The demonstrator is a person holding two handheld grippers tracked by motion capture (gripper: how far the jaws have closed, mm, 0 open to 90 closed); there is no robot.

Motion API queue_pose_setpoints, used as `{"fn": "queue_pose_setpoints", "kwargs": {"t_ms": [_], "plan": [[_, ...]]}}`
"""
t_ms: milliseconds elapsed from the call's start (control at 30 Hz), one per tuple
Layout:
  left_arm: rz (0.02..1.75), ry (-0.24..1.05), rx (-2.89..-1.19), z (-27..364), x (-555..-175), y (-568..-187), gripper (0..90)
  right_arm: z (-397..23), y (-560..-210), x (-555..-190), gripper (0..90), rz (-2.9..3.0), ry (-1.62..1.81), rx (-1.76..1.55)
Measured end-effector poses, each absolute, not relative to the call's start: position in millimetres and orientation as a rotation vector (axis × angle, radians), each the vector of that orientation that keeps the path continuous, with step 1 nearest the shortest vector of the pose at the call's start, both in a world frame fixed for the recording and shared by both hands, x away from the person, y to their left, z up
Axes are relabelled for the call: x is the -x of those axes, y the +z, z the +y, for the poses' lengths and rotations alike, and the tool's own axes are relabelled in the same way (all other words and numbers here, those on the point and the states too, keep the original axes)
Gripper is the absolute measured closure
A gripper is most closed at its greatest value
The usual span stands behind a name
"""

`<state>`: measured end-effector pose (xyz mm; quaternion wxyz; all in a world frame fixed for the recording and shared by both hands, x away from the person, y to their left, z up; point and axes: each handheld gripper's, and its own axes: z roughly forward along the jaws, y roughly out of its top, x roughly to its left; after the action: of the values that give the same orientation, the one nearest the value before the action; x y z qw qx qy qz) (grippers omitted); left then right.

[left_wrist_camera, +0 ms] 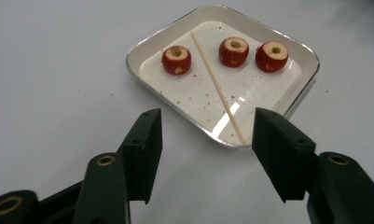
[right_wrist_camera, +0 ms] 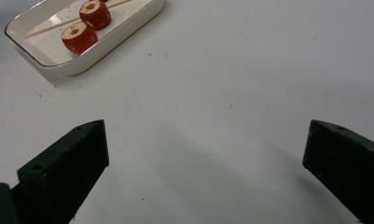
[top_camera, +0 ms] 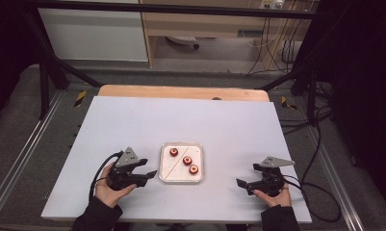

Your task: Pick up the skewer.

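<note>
Three cored apples (left_wrist_camera: 233, 51) and skewer (left_wrist_camera: 217, 86) sat in tray (left_wrist_camera: 294, 100) just beyond my left gripper (left_wrist_camera: 205, 135), jaws apart, empty.

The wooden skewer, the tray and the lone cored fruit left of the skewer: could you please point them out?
wooden skewer (left_wrist_camera: 217, 86), left gripper view, mid-shaft.
tray (left_wrist_camera: 149, 81), left gripper view, left rim.
lone cored fruit (left_wrist_camera: 176, 60), left gripper view, red side.

Three red cored fruit pieces (left_wrist_camera: 176, 59) (left_wrist_camera: 234, 51) (left_wrist_camera: 272, 56) stand upright, hollows upward, in a shallow white square tray (left_wrist_camera: 142, 46). A thin wooden skewer (left_wrist_camera: 217, 86) lies flat on the speckled tray floor, one piece on one side, two on the other.
</note>
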<state>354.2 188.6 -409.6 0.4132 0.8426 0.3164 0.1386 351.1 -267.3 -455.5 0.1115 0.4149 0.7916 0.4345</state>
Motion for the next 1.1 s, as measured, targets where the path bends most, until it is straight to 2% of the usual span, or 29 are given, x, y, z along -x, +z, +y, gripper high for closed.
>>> {"fn": "queue_pose_setpoints", "kwargs": {"t_ms": [400, 567, 700, 1100], "plan": [[0.859, 0.317, -2.167, 151.9, -363.6, -419.3, 70.7, -267.2, -456.0, -351.7, 0.9, 2.330, 1.274, -1.209], [0.929, 0.347, -2.187, 138.1, -368.9, -426.4, 67.0, -267.0, -456.2, -351.6, 0.9, 2.329, 1.278, -1.209], [0.965, 0.360, -2.188, 127.8, -371.9, -431.5, 67.3, -266.5, -456.5, -351.5, 0.9, 2.333, 1.277, -1.215], [1.003, 0.398, -2.200, 114.4, -373.9, -438.8, 77.8, -266.7, -456.2, -351.5, 1.0, 2.332, 1.283, -1.211]]}}
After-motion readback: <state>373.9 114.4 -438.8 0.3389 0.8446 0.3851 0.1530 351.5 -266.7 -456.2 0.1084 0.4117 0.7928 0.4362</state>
